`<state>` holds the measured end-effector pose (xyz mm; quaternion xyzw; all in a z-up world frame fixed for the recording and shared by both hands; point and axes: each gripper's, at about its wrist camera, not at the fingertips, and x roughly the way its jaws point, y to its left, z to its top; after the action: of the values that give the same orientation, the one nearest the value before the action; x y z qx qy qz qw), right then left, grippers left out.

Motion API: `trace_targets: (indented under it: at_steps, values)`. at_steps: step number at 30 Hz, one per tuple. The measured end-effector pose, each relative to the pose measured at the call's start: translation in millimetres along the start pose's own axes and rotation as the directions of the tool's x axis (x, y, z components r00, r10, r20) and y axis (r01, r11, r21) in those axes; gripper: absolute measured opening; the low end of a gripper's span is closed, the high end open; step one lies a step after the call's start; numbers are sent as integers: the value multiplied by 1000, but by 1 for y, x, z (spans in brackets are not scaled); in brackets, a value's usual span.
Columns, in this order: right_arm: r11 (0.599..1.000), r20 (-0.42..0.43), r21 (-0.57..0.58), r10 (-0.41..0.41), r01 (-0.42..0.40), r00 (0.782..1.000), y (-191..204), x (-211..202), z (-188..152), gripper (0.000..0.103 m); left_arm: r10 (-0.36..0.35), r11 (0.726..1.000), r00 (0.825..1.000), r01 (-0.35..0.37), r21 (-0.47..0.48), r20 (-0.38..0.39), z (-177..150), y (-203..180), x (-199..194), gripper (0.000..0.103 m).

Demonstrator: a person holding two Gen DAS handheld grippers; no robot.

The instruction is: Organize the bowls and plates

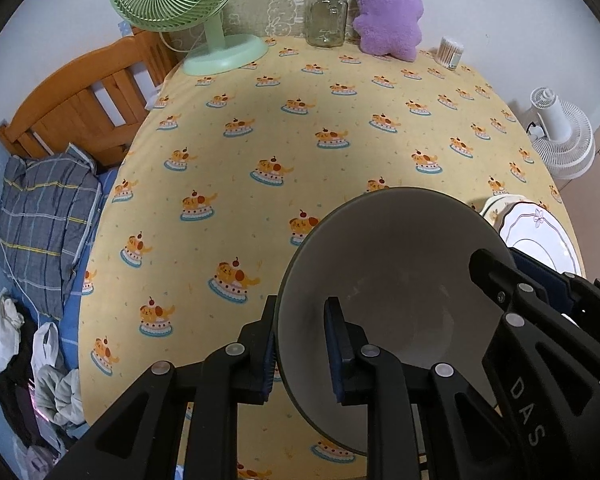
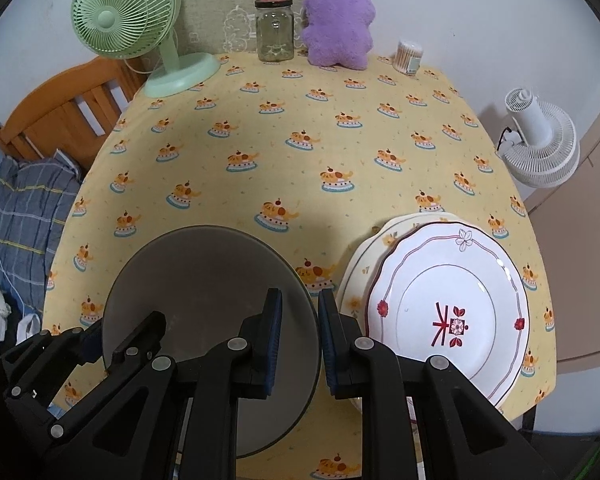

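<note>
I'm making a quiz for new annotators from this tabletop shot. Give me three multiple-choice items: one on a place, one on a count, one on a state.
1. Where does the glass jar stand?
A. beside the plates
B. at the table's far edge, between the green fan and the purple plush toy
C. inside the bowl

2. How many plates are stacked at the right?
A. two
B. four
C. none

3. How is the grey bowl held?
A. untouched
B. by one hand-held gripper
C. both the left hand-held gripper and the right hand-held gripper are clamped on its rim

Answers: B, the jar stands at the far edge between them; A, a cream rim shows under the white plate; C, each rim side sits between pads.
</note>
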<state>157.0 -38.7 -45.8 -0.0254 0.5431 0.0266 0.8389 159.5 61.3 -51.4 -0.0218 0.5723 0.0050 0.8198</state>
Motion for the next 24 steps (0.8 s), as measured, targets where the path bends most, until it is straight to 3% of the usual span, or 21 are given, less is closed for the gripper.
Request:
trace_targets:
  at_steps: [3, 6, 8, 10, 14, 24]
  values:
    - [1000, 2, 14, 7, -7, 1000, 0, -3, -1, 25, -60, 998, 998, 60, -19, -8, -2, 3, -1, 33]
    - [1000, 22, 1, 9, -9, 1000, 3, -11, -2, 30, -95, 995, 995, 95, -1, 10, -3, 4, -9, 40]
    - [1000, 42, -2, 25, -25, 999, 3, -19, -3, 41, -120, 993, 992, 119, 18, 29, -2, 2, -16, 54]
    - [999, 59, 9, 35, -36, 998, 2, -25, -3, 64, -134, 991, 990, 133, 34, 47, -2, 1, -22, 68]
    - [998, 67, 40, 45, -48, 997, -4, -32, -6, 74, -151, 988, 987, 149, 46, 55, -3, 2, -29, 80]
    - [987, 46, 85, 134, -137, 990, -24, -21, -15, 79, -136, 991, 990, 136, 4, 46, -8, 7, -21, 82]
